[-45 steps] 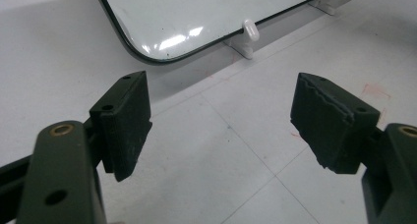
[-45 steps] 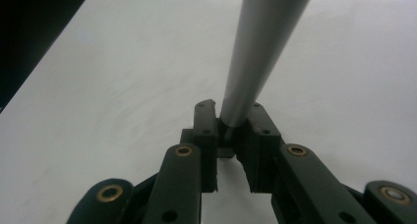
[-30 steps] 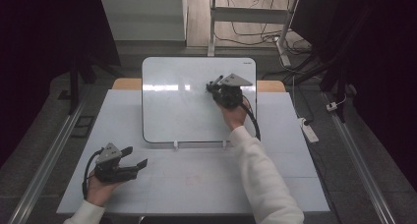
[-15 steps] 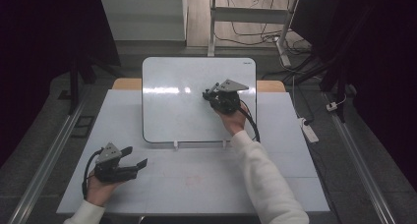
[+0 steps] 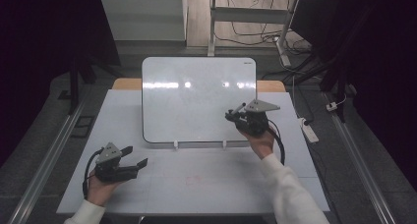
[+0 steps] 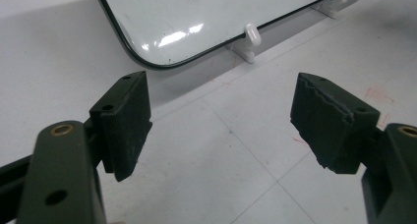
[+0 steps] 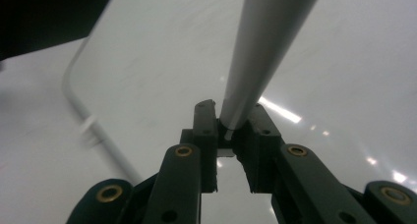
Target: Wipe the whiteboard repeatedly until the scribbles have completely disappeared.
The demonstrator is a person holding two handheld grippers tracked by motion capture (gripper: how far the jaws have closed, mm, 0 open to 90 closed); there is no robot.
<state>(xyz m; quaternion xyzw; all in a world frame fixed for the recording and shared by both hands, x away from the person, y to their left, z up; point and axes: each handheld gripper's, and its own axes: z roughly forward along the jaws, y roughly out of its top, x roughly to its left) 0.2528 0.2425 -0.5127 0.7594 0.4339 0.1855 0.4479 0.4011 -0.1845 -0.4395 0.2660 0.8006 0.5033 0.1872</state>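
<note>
My right tool (image 5: pixel 235 112) has slid down to the whiteboard's (image 5: pixel 196 98) lower right, clamped on a grey marker (image 7: pixel 260 52); my left tool (image 5: pixel 134 156) rests wide open on the desk (image 5: pixel 196 184).

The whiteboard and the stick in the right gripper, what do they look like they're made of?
The whiteboard looks like glossy coated metal or melamine: light glints across it, and a thin dark rim edges it. It stands in small white clips, probably plastic. The stick clamped in the right gripper is smooth matte grey, likely a plastic marker barrel; I can't tell for sure.
</note>
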